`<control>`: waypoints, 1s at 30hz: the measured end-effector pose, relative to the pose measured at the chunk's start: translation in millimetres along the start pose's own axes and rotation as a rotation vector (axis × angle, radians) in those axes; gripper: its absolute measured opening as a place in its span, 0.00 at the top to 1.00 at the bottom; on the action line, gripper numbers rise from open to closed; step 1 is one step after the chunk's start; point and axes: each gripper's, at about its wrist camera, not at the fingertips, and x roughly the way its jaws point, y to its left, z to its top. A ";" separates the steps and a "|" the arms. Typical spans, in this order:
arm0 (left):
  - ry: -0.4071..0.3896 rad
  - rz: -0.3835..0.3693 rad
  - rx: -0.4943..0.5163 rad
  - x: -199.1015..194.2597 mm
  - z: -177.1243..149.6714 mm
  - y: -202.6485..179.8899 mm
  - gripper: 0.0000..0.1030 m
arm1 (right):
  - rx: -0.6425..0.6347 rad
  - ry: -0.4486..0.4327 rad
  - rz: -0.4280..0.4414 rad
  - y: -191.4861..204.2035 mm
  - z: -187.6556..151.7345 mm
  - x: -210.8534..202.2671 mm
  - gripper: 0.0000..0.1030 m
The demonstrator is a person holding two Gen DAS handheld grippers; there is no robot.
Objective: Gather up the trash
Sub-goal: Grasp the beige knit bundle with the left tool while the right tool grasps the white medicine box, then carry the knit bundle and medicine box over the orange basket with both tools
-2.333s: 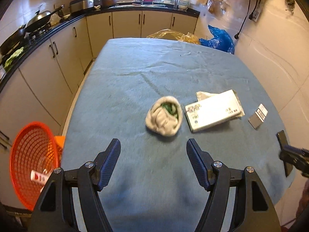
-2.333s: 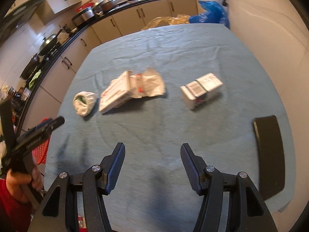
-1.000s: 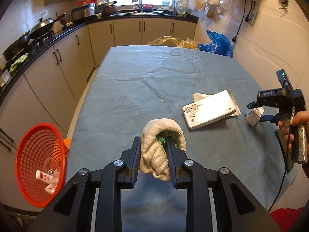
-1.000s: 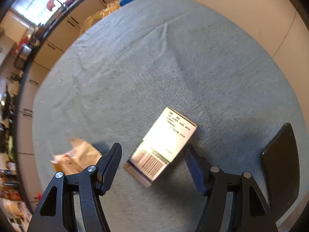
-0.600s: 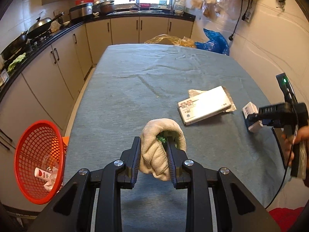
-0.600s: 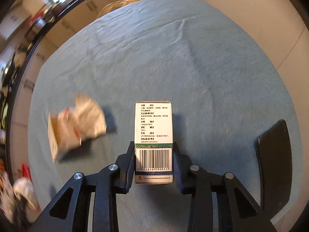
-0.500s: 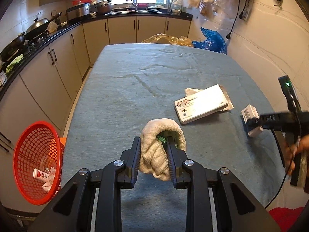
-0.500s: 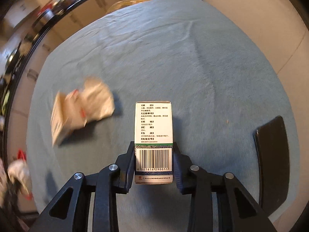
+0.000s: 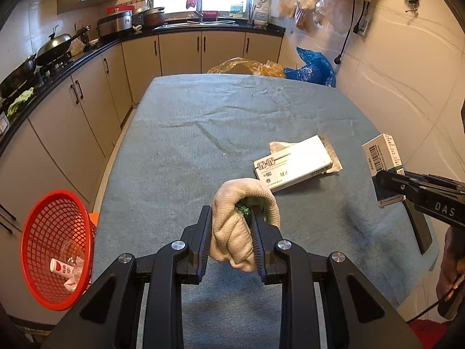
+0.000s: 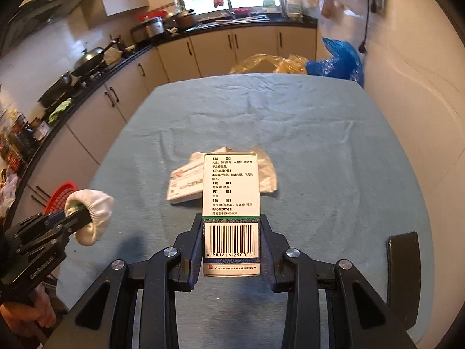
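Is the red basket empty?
No. In the left wrist view the red basket already holds a small white tube and some crumpled scraps.

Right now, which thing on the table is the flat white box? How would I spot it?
Find the table with the blue-grey cloth. Toward its right side lies the flat white box, on a crinkly silver wrapper. It is the only box lying down; the other one is up in a gripper.

bench cover [image 9: 203, 133]: blue-grey cloth, matt, a little rough
glove [image 9: 232, 232]: knitted cloth, cream
small box [image 10: 231, 192]: smooth printed cardboard
basket [image 9: 37, 261]: red plastic mesh
claws: matt black plastic
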 end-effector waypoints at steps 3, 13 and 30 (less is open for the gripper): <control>-0.008 0.011 -0.002 -4.0 0.8 2.6 0.76 | -0.004 0.002 0.015 7.1 -3.7 -2.2 0.64; -0.024 0.063 -0.028 -14.8 -3.0 17.2 0.76 | -0.035 -0.006 0.052 27.8 1.2 3.6 0.64; -0.026 0.163 -0.063 -32.1 -15.8 46.0 0.76 | -0.124 -0.003 0.132 69.1 -0.9 8.3 0.64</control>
